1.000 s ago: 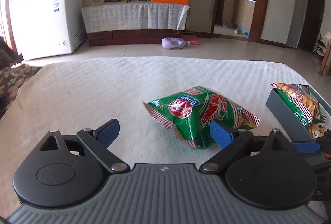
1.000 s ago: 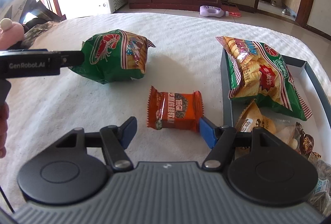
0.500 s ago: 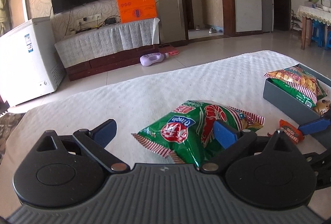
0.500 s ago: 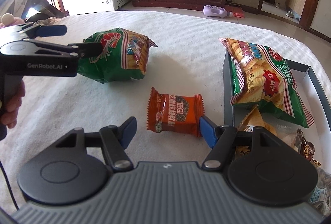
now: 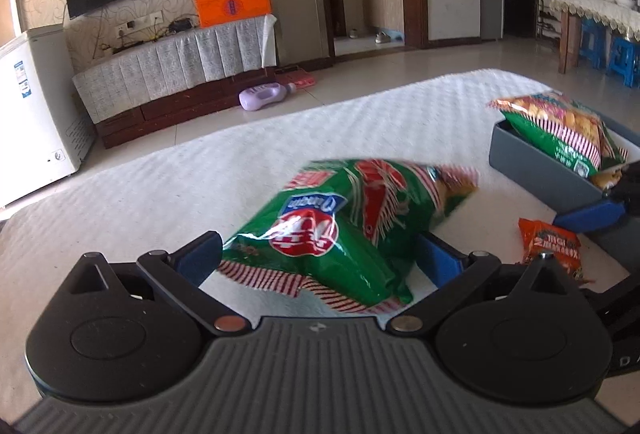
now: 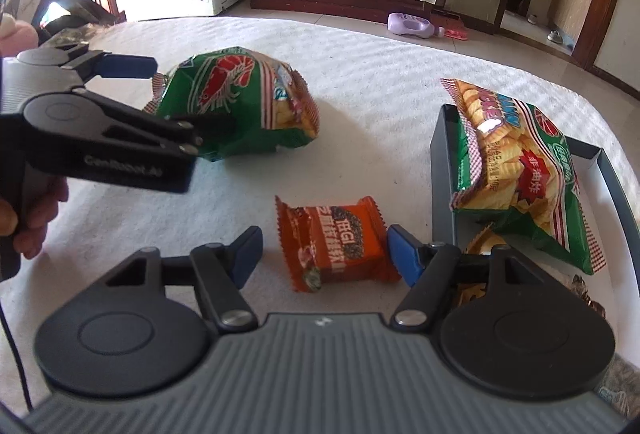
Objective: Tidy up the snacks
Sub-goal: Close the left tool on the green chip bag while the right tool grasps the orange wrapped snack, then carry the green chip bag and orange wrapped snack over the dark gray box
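A green shrimp-chip bag lies on the white cloth; it also shows in the right wrist view. My left gripper is open with its fingers on either side of the bag's near end; it also shows in the right wrist view. A small orange snack packet lies between the open fingers of my right gripper; the packet also shows in the left wrist view. A grey tray at the right holds a second green chip bag and small snacks.
The white cloth covers the table, whose far edge curves behind the bags. Beyond it are a tiled floor, a purple bottle, a low TV bench and a white freezer. A person's hand holds the left gripper.
My left gripper has moved forward and turned right, so the green bag now sits between its fingers. My right gripper has edged closer to the orange packet.
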